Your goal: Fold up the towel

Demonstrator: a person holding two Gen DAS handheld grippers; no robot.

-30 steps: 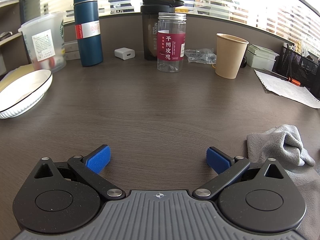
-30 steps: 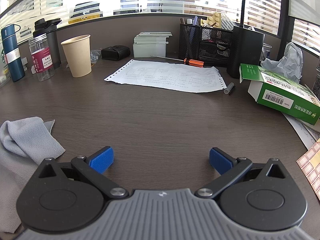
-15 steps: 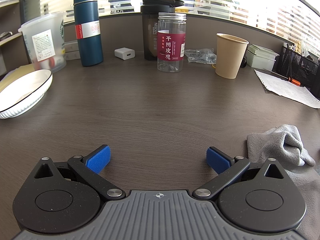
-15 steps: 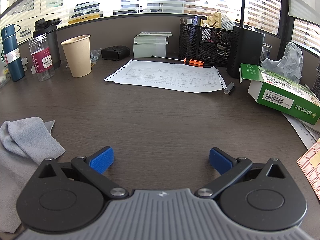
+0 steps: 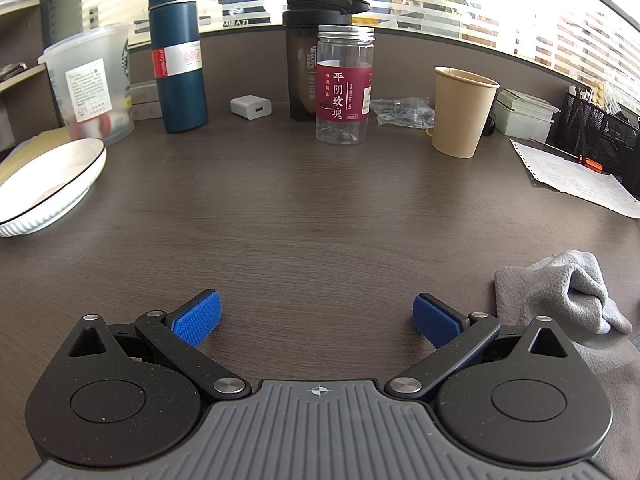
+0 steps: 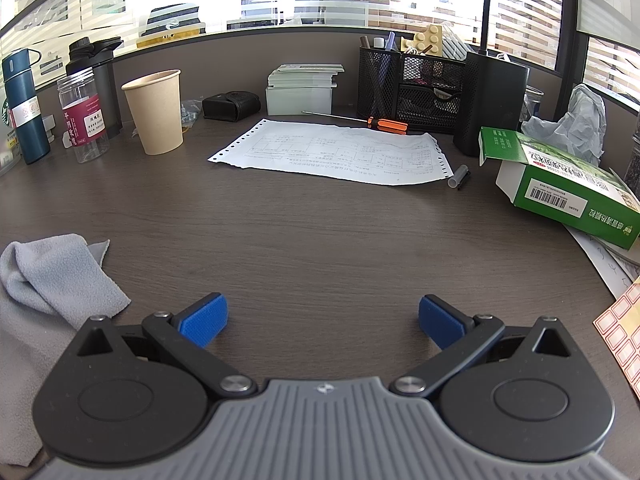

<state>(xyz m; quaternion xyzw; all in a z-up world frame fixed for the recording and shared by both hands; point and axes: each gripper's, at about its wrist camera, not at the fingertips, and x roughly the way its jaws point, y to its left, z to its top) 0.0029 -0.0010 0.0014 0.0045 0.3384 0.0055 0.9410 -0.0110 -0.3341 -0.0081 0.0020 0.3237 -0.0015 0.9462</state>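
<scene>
Towel (image 5: 560,300) lies crumpled on the worktop (image 5: 320,220), grey, bunched into a ridge with one flap turned over; it sits in the gap between the two tools, at the right edge of the left wrist view and at the left edge of the right wrist view (image 6: 48,280). Left hand-held gripper (image 5: 316,316): jaws spread wide, blue pads well apart, nothing between them, low over bare worktop. Right hand-held gripper (image 6: 322,318): same state, wide open and empty. Neither touches the towel as far as can be seen, though cloth runs under the outer housing of each tool and contact there is hidden. Judged: folding not begun; the cloth needs flattening first, since no clean edge or corner is exposed. Flanking it, one tool per side, suits a two-corner pick, and the wide jaws look ready to pinch thin fabric against the surface. Clutter stands well apart at the back: flask (image 5: 178,52), jar (image 5: 344,84), paper cup (image 5: 460,114), printed sheet (image 6: 332,152), with a plate (image 5: 44,188) to the left. The clear middle leaves room to spread the cloth out. Risk: soft fleece may bunch rather than slide when dragged.
</scene>
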